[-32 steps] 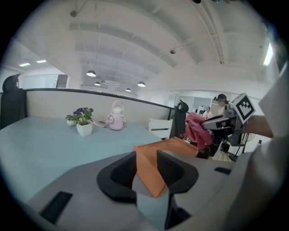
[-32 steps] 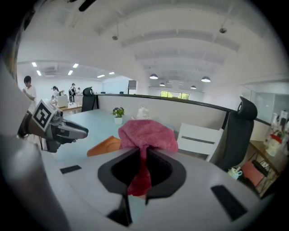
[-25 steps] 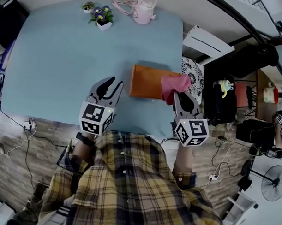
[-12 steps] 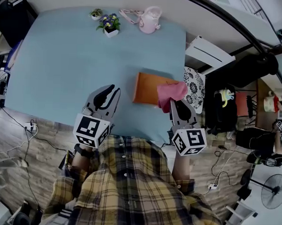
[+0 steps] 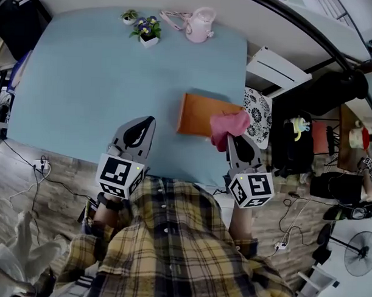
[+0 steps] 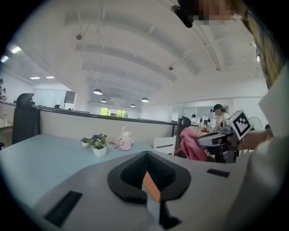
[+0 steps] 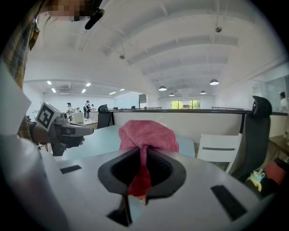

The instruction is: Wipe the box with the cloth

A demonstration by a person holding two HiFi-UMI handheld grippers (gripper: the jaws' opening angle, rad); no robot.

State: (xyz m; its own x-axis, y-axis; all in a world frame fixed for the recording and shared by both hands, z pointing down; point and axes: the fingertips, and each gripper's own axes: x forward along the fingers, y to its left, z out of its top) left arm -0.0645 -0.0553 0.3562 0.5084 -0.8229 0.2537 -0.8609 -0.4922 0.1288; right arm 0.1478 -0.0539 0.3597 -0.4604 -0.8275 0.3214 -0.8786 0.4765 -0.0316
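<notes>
Pinching cloth (image 5: 227,124), right gripper (image 5: 234,138); left gripper (image 5: 151,120) clenched, empty; box (image 5: 198,113) long axis left-right.

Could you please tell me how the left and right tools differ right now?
The right tool is shut on the pink cloth; the left tool is shut on nothing. The right tool is by the orange box; the left tool is over bare table. Both point across it.

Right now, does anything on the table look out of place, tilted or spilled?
Nothing is spilled or damaged. The orange box lies flat, but its right end is close to the edge of the table. The pink cloth, held in the right gripper, is bunched at that end. The flowerpots and pink kettle stand upright.
</notes>
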